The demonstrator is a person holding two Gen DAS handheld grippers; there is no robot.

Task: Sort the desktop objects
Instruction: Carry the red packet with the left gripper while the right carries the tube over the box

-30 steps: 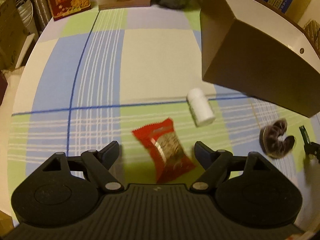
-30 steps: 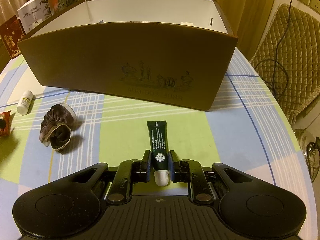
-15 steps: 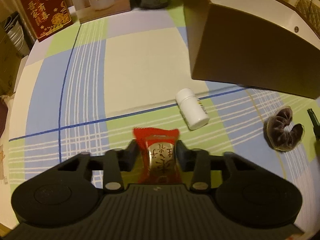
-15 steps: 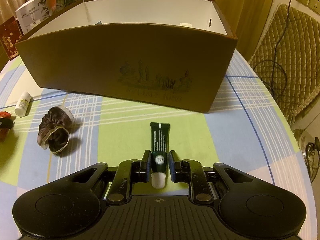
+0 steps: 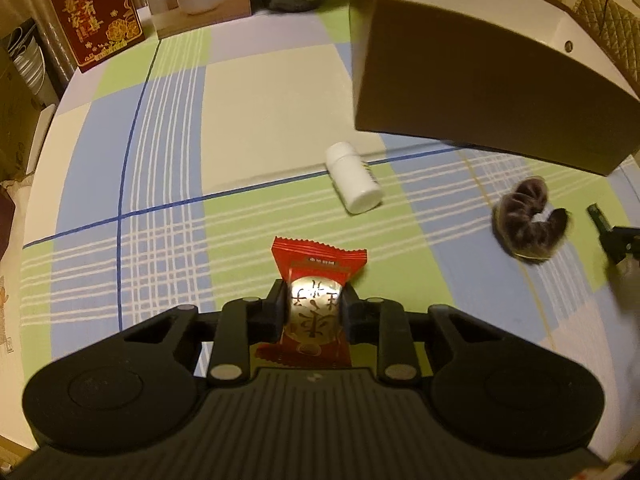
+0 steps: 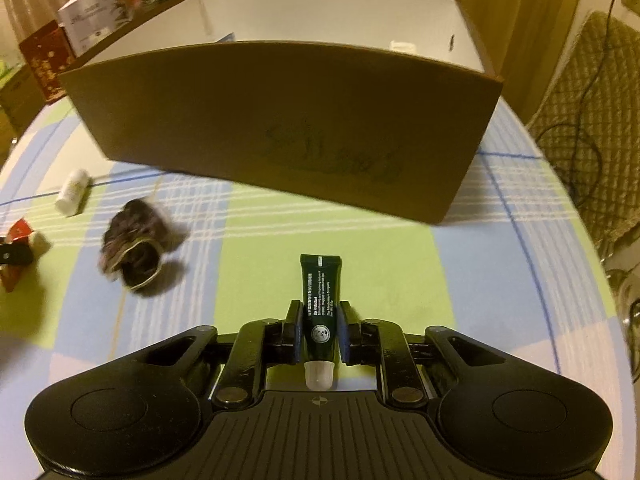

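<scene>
Black plastic fills the bottom of both wrist views, where the body of each handheld gripper is seen from behind.

In the left wrist view, the left gripper (image 5: 314, 304) is closed on a red foil snack packet with a round gold panel (image 5: 316, 280); the packet is pinched at its middle, and its crimped end sticks out toward 12 o'clock over the checked blue, green and cream tablecloth (image 5: 168, 184). Farther out, at about 1 o'clock, a small white plastic bottle (image 5: 352, 178) is seen lying on its side on the cloth. At 3 o'clock a dark brown fabric scrunchie (image 5: 528, 224) is seen, blurred, well apart from the bottle. Beyond both, at 1 to 2 o'clock, the large brown cardboard box with a white interior (image 5: 480, 92) is seen standing on the cloth. At the far edge of the table, at 11 o'clock, a red box with gold characters (image 5: 94, 20) is seen upright.

In the right wrist view, the right gripper (image 6: 319, 330) is clamped on a dark green squeeze tube with a pale cap (image 6: 320, 304); the cap points back toward the camera and the flat crimped end points to 12 o'clock. The scrunchie (image 6: 134, 258) is seen at 10 o'clock, blurred, with the bottle (image 6: 73, 197) beyond it. At 9 o'clock, at the frame edge, the snack packet (image 6: 18, 236) is seen held by the left gripper (image 6: 16, 256). The box (image 6: 280, 120) spans the view at 12 o'clock, its open top showing the white inner walls.
</scene>
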